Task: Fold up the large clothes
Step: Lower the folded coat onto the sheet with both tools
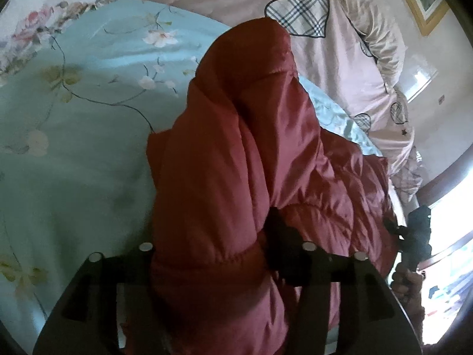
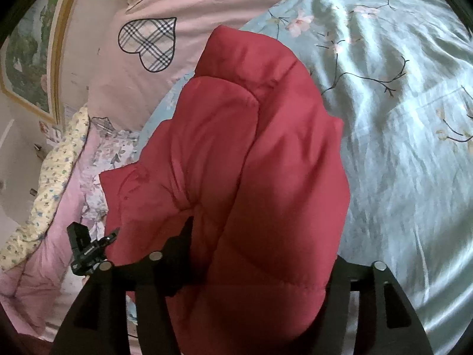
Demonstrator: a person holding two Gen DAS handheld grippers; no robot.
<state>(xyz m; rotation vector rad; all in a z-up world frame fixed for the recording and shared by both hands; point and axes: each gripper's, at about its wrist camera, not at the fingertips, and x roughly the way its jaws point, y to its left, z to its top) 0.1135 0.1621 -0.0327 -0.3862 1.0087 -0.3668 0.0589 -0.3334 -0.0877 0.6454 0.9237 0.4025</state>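
Note:
A red puffy jacket (image 1: 236,148) lies bunched in a long roll on the pale blue floral bedsheet (image 1: 74,148). In the left wrist view its near end bulges between the fingers of my left gripper (image 1: 227,230), whose jaws stand wide; the dark right finger (image 1: 283,236) shows beside the fabric, and the left finger is hidden under it. The right wrist view shows the same jacket (image 2: 251,148) filling the wide gap of my right gripper (image 2: 260,236); its left finger (image 2: 183,236) shows and the right one is covered. Neither pair of pads visibly pinches the fabric.
A pink duvet with plaid hearts (image 1: 325,44) is heaped behind the jacket, with floral quilts (image 2: 53,183) beside it. A gold-framed picture (image 2: 26,59) hangs on the wall. A hand (image 1: 405,281) holds the other gripper's body (image 1: 416,230) at the right edge. Bare sheet (image 2: 399,148) spreads to the side.

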